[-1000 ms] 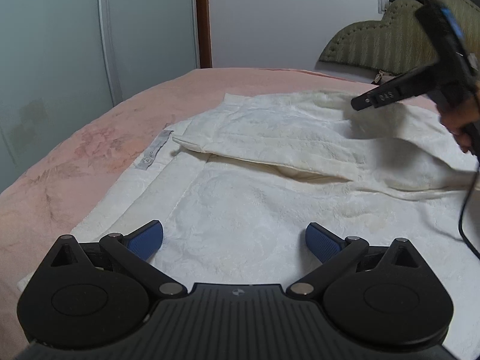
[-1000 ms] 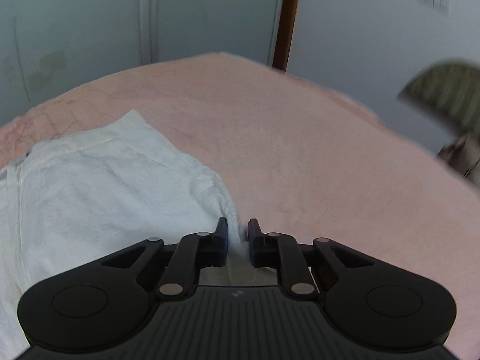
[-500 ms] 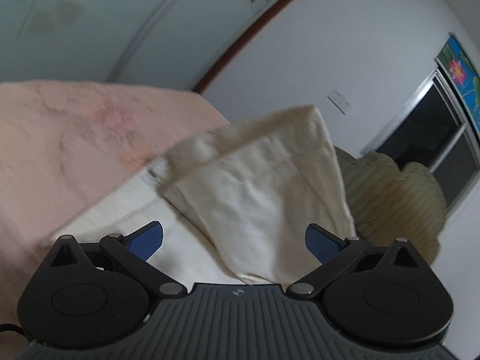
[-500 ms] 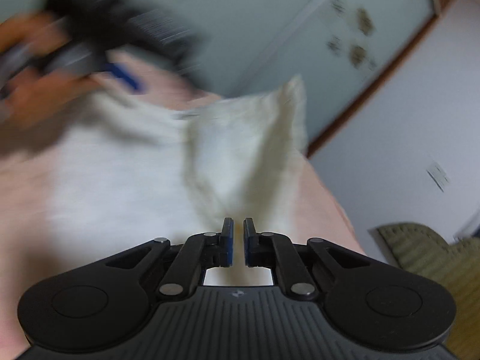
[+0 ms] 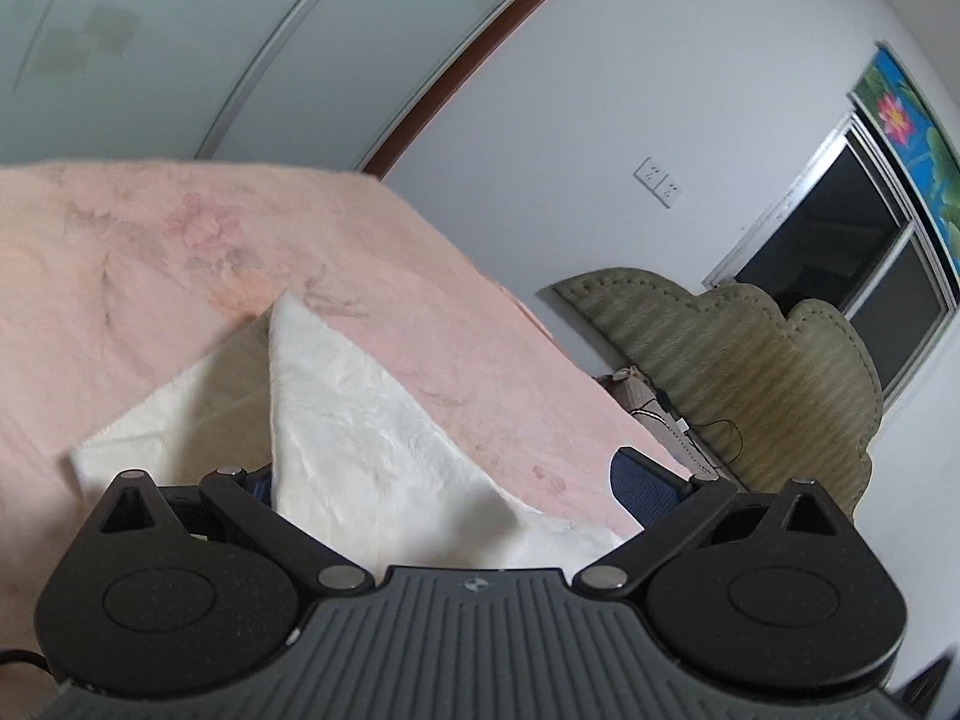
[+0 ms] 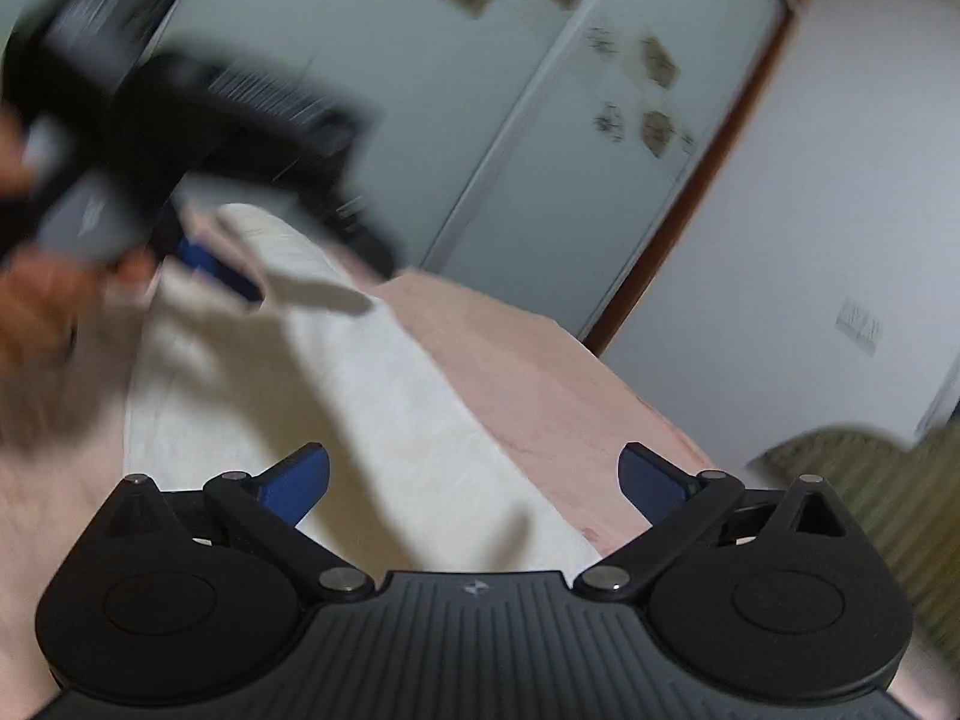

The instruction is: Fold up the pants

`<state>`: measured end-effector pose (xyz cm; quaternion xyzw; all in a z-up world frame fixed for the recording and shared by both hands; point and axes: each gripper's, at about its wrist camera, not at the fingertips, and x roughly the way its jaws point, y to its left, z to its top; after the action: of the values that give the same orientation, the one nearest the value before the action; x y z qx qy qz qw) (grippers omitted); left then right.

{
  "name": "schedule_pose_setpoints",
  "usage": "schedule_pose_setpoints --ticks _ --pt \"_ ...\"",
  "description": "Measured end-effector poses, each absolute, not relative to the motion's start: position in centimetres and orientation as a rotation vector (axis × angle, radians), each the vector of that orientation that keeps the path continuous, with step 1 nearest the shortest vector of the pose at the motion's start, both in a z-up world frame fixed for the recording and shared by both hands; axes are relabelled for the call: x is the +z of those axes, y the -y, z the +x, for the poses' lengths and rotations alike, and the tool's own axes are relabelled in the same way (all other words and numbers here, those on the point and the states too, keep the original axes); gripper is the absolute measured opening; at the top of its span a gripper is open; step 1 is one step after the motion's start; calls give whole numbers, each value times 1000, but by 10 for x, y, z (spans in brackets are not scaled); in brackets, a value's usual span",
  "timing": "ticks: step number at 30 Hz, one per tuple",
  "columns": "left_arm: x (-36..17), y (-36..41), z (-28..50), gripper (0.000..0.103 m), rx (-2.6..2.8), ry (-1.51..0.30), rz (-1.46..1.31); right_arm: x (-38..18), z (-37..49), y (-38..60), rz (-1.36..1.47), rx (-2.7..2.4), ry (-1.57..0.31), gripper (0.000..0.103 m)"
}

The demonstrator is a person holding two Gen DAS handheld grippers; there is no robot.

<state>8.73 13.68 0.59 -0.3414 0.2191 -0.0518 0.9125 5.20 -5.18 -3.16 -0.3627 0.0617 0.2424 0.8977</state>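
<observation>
The white pants (image 5: 360, 438) lie folded on the pink bedspread (image 5: 150, 276). In the left wrist view one raised flap runs between the wide jaws of my left gripper (image 5: 450, 480) and covers part of its left blue pad; neither pad presses on it. In the right wrist view the pants (image 6: 372, 396) stretch away as a long folded strip. My right gripper (image 6: 474, 474) hovers over their near end with its jaws opening wide, cloth below them and nothing pinched. The left gripper (image 6: 282, 258) shows blurred at the upper left, over the far end of the strip.
A person's hand (image 6: 36, 300) holds the left gripper. An olive padded headboard (image 5: 750, 360) stands at the right end of the bed, with a cable and small items beside it. Frosted wardrobe doors (image 6: 540, 120) and a dark window (image 5: 840, 228) line the walls.
The right jaws, shut on the pants' edge in both earlier frames, now stand wide and the cloth has dropped onto the bed. Both views have rolled, and the lifted leg has come down.
</observation>
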Motion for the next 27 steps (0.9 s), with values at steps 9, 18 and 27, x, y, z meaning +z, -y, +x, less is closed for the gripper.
schedule_pose_setpoints --ticks 9,18,27 --pt "-10 -159 103 21 -65 -508 -792 -63 44 48 -905 473 -158 87" --pt "1 -174 109 8 -114 -469 -812 -85 74 120 -961 261 -269 84" --pt "14 -188 113 8 -112 -469 -753 -82 92 133 -950 238 -304 8"
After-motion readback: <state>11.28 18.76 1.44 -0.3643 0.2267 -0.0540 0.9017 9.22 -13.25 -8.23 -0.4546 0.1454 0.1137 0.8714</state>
